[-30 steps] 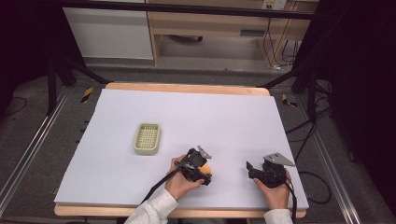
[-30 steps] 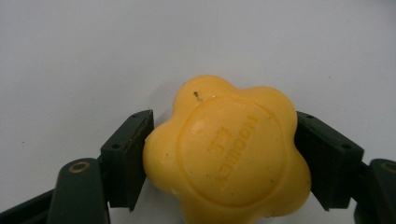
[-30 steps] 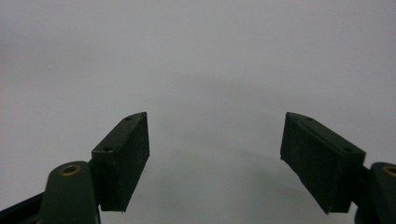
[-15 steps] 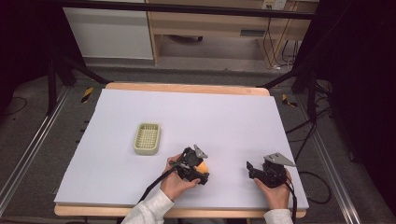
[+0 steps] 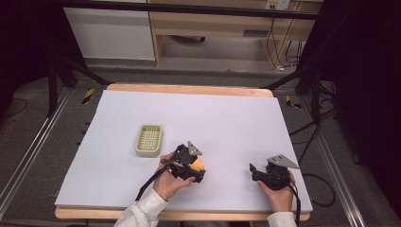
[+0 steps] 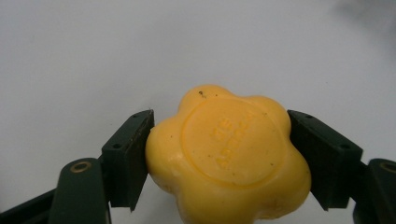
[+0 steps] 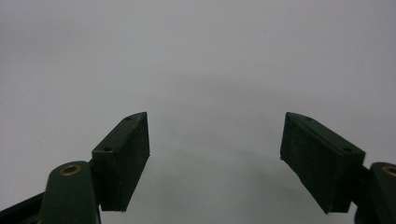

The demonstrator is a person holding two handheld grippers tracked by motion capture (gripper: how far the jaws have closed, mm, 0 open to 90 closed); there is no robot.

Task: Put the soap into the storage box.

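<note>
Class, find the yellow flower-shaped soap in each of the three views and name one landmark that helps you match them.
High view: yellow soap at lower centre, in the left gripper, right of the green soap dish.
Left gripper view: soap at centre, clamped between both jaws.
Right gripper view: not in it.
Shared landmark: the white tabletop.

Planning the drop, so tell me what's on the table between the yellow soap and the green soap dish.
Nothing: in the high view, bare white tabletop separates the soap, held in the left claw, from the dish.

Even soft light, dark surroundings, close-ups blurred
</note>
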